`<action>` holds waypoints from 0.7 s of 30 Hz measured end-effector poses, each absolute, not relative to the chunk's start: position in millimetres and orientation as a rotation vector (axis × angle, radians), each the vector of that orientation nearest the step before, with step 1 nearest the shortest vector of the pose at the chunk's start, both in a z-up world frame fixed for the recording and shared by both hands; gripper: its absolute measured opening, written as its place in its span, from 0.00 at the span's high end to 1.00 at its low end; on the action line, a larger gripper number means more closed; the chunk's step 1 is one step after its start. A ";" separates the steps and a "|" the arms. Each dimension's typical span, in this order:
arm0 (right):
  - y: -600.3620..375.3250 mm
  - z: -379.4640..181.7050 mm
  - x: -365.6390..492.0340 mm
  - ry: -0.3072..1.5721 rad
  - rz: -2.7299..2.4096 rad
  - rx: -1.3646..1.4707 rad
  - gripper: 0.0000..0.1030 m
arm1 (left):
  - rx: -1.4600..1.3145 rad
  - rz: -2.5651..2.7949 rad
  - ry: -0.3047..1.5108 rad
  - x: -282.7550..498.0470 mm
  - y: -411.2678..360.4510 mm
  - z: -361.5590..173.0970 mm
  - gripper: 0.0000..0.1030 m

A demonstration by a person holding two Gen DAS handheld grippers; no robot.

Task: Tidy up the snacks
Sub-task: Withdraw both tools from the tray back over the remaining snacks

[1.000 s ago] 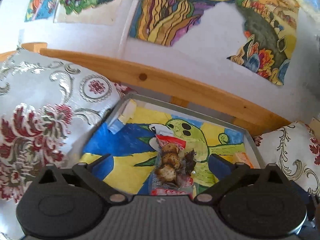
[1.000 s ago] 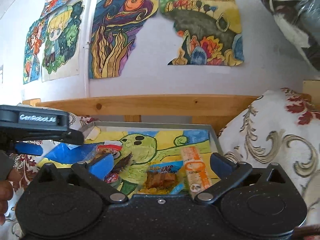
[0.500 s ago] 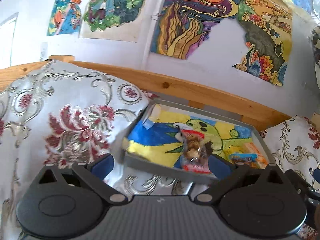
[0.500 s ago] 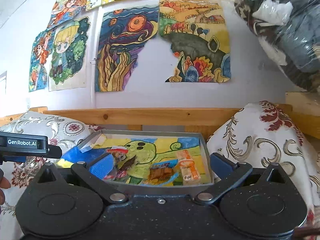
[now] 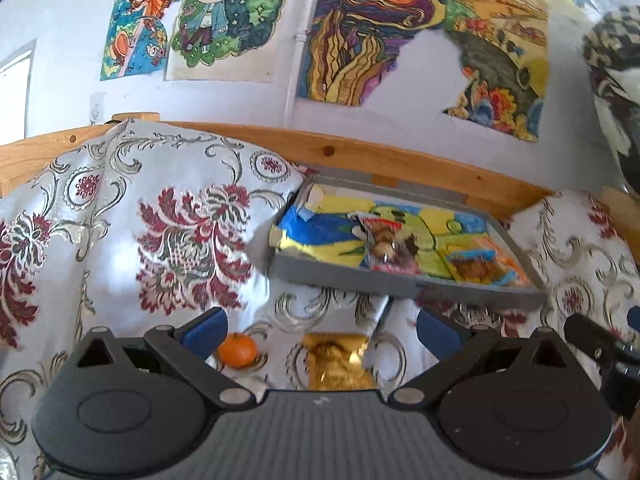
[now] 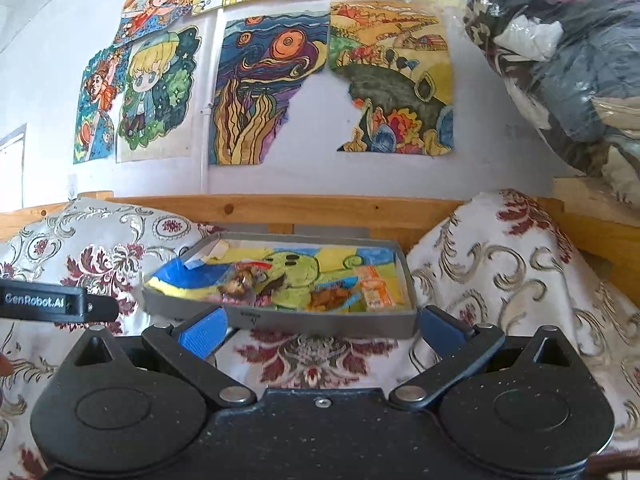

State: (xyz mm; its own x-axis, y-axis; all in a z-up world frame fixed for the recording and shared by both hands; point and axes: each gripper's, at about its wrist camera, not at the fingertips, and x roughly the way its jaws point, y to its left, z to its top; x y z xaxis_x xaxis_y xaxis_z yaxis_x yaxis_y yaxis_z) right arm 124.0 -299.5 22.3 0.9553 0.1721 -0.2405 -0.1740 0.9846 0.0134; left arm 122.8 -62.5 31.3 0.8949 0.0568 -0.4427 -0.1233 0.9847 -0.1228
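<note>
A grey tray (image 5: 400,284) (image 6: 320,322) lined with a coloured drawing rests on the patterned bedcover. Inside lie a clear red-topped snack packet (image 5: 382,242) (image 6: 244,282), a blue and orange packet (image 5: 478,266) (image 6: 332,298) and an orange bar (image 6: 376,294). My left gripper (image 5: 320,330) is open and empty, held back from the tray; below it a small orange fruit (image 5: 237,350) and a gold foil packet (image 5: 338,364) lie on the cloth. My right gripper (image 6: 320,332) is open and empty in front of the tray's near wall.
Patterned cushions (image 5: 160,232) (image 6: 492,264) flank the tray. A wooden rail (image 6: 320,210) runs behind it, under a wall of drawings. A plastic-wrapped bundle (image 6: 568,60) hangs at upper right. The left gripper's body (image 6: 44,302) shows at the right view's left edge.
Both grippers have pulled back from the tray, which now looks smaller and farther. The red-topped packet stays in the tray. The orange fruit and gold packet have come into the left view.
</note>
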 end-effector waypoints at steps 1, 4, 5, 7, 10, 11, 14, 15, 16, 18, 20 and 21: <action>-300.1 21.9 120.2 0.252 0.173 -0.006 0.01 | -0.142 0.088 0.459 119.3 -62.2 29.6 0.01; -301.8 20.0 106.4 0.278 0.163 -0.001 0.01 | -0.128 0.073 0.471 109.7 -59.3 25.1 0.01; -301.8 19.4 102.1 0.287 0.161 -0.003 0.01 | -0.125 0.070 0.477 107.2 -58.2 23.7 0.01; -301.6 17.9 92.9 0.310 0.152 0.002 0.01 | -0.119 0.065 0.484 101.2 -55.3 20.9 0.01; -301.5 15.7 80.0 0.344 0.150 0.017 0.01 | -0.113 0.055 0.496 91.9 -51.8 16.0 0.01; -300.7 14.6 75.3 0.355 0.149 0.017 0.01 | -0.111 0.050 0.502 88.7 -50.9 14.3 0.01; -297.2 11.9 63.2 0.385 0.151 0.005 0.01 | -0.098 0.036 0.518 80.7 -48.8 10.2 0.01; -295.8 11.2 59.9 0.393 0.151 0.001 0.01 | -0.093 0.031 0.521 77.5 -48.5 9.1 0.01; -294.6 10.4 57.4 0.402 0.151 -0.002 0.01 | -0.086 0.024 0.524 74.9 -48.1 8.1 0.01; -291.6 9.0 52.4 0.425 0.152 -0.008 0.01 | -0.067 0.009 0.531 69.2 -48.2 6.0 0.01; -289.6 8.0 48.4 0.444 0.154 -0.009 0.01 | -0.044 -0.005 0.539 63.8 -48.1 3.6 0.01; -288.5 7.7 46.4 0.453 0.154 -0.010 0.01 | -0.035 -0.010 0.544 61.2 -47.9 2.5 0.01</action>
State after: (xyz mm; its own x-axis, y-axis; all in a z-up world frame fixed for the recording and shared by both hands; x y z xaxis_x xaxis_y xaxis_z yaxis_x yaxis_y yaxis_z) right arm 46.4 -288.5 7.7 0.8879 0.1458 -0.4363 -0.1503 0.9883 0.0244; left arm 61.2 -47.9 2.5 0.8555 -0.0192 -0.5174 0.0006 0.9994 -0.0360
